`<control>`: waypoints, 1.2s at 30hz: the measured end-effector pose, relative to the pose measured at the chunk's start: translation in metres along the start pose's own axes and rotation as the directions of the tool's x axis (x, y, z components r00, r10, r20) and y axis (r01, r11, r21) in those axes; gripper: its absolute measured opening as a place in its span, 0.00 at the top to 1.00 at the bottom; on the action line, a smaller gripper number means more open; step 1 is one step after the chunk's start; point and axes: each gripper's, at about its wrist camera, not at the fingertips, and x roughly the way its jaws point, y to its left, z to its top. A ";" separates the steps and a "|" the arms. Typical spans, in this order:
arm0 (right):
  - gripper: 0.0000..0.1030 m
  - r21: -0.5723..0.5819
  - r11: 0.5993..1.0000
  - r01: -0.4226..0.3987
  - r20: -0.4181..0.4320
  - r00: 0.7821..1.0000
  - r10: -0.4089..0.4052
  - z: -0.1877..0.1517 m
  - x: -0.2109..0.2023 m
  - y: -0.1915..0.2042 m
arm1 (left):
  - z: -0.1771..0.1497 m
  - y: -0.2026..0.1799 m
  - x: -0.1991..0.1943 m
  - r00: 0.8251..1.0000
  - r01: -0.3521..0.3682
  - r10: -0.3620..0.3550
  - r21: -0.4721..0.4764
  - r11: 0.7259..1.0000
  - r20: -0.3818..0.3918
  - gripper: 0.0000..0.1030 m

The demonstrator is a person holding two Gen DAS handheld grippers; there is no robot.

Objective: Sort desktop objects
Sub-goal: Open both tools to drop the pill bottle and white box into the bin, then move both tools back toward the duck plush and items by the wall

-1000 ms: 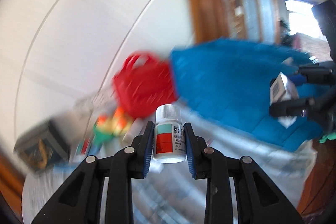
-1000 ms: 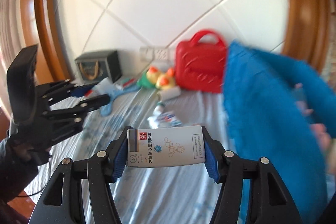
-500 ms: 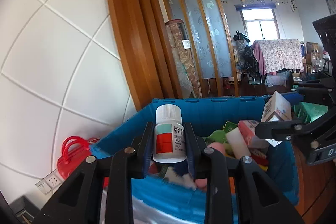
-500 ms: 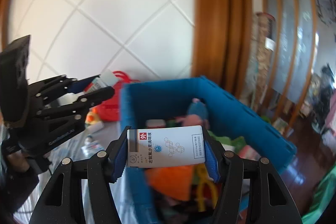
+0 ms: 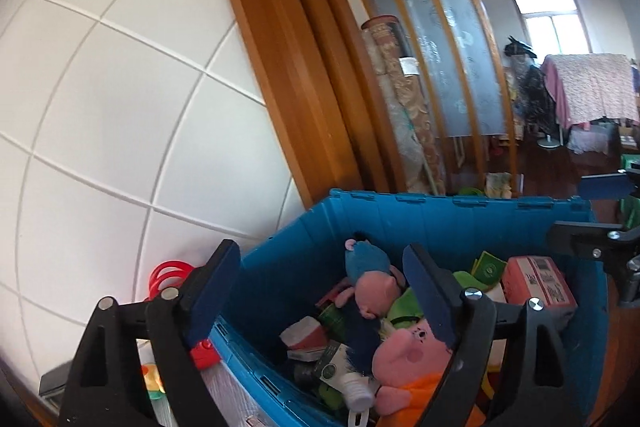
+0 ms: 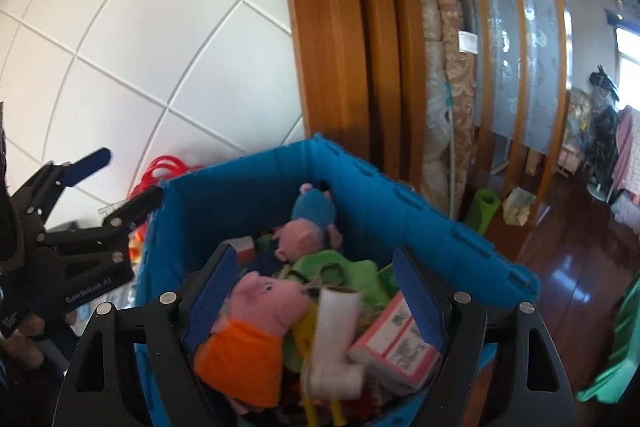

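Note:
My left gripper (image 5: 320, 291) hangs over the blue bin (image 5: 440, 201), its jaws opening and nothing between them. Below it lie pink plush pigs (image 5: 412, 351), a blue plush (image 5: 366, 259) and a white-capped bottle (image 5: 352, 387). My right gripper (image 6: 316, 291) is over the same blue bin (image 6: 420, 203), jaws opening and empty. A white box (image 6: 336, 331) sits blurred among the toys under it, beside a pink-and-white carton (image 6: 396, 339). Each gripper shows in the other's view, the left gripper (image 6: 116, 183) and the right gripper (image 5: 592, 209), both wide apart.
A red bag's handles (image 5: 168, 271) stick up left of the bin against the white tiled wall. A wooden pillar (image 6: 332, 27) and a rolled carpet (image 6: 452, 87) stand behind the bin. A green roll (image 6: 484, 211) lies on the wooden floor to the right.
Both grippers swung from the table to above the blue bin. The left let go of the pill bottle and the right let go of the white medicine box; both jaws now stand wide.

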 end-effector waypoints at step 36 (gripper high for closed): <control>0.00 -0.132 0.959 -0.252 -0.042 0.968 0.248 -0.035 0.004 0.221 | -0.183 0.171 -0.093 0.927 -0.330 0.296 -0.123 0.936 -0.232 0.17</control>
